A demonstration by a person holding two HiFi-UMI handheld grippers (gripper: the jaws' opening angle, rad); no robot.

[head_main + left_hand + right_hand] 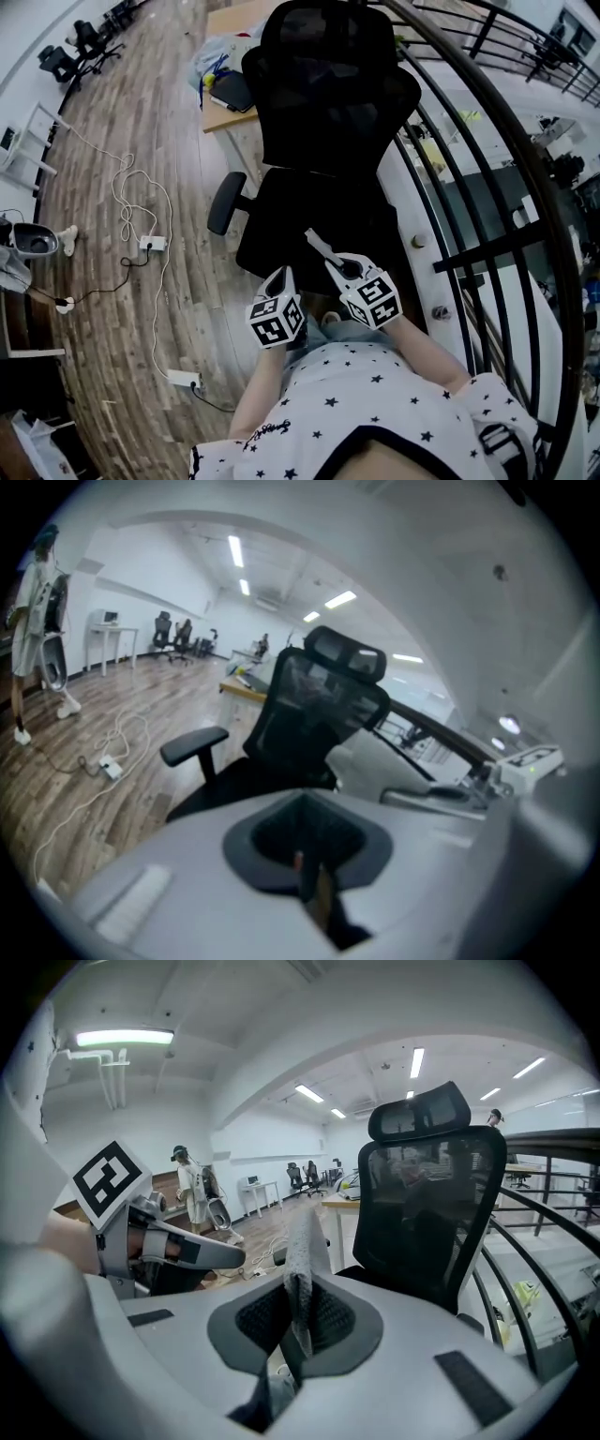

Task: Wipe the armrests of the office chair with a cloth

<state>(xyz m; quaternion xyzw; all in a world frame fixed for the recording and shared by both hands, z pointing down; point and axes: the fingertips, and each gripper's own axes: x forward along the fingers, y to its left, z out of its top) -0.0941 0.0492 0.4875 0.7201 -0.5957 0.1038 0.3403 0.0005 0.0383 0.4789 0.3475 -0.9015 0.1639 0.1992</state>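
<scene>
In the right gripper (297, 1342), a cloth (302, 1241)

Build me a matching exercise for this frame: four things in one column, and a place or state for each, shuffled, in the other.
Things:
1. cloth
2. left gripper
3. chair
4. power strip

Places or states:
A. on the wooden floor
B. clamped in the right gripper
C. jaws together, holding nothing
D. beside the desk

Pairs: 1-B, 2-C, 3-D, 4-A
</scene>
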